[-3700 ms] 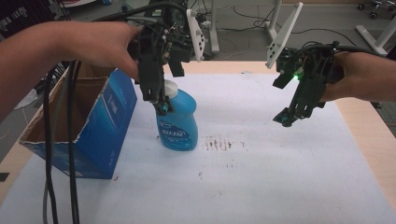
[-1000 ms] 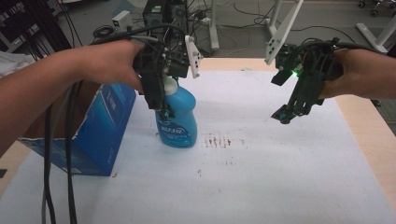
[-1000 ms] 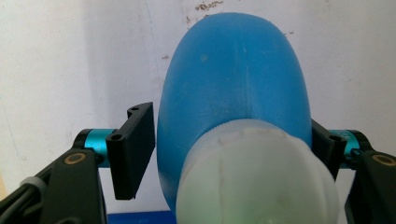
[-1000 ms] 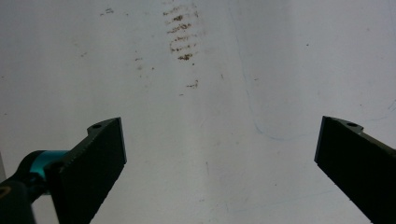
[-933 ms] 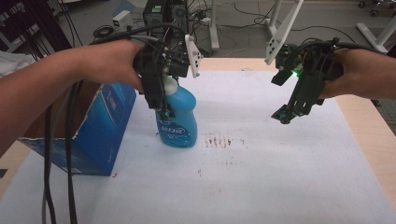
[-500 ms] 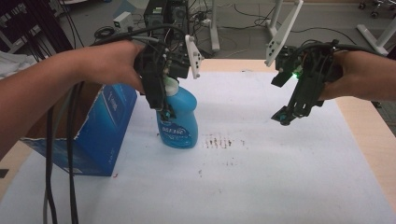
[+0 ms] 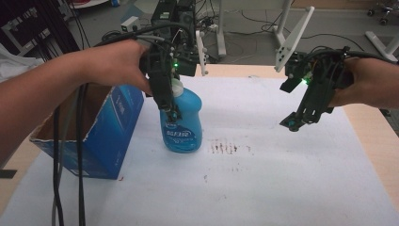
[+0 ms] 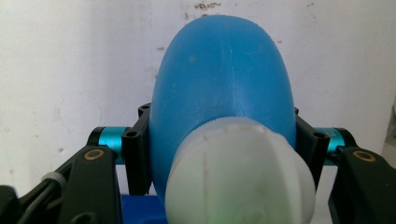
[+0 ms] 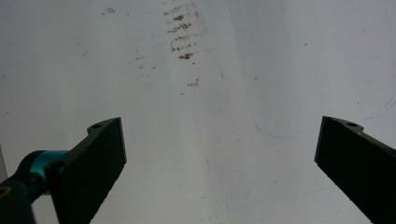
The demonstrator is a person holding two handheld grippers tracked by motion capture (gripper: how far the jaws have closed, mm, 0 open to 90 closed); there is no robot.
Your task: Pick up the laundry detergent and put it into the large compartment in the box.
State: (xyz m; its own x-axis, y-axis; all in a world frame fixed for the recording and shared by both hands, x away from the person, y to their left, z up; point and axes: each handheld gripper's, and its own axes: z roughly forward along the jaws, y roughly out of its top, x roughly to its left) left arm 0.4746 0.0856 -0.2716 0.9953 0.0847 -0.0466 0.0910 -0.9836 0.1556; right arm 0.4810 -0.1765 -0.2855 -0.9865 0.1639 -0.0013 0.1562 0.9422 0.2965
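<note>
Half the blue bottle (image 7: 182,123) hidden behind left hand-held gripper (image 7: 170,114)

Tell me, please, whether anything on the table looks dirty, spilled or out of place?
Yes: brownish smudges stain the white sheet just right of the blue bottle, with smaller specks nearer the camera. Nothing looks freshly spilled; the bottle stands upright in the left gripper.

The left gripper (image 7: 170,113) points down, jaws clamped; the right gripper (image 7: 292,123) hangs tilted, jaws wide apart.
</note>
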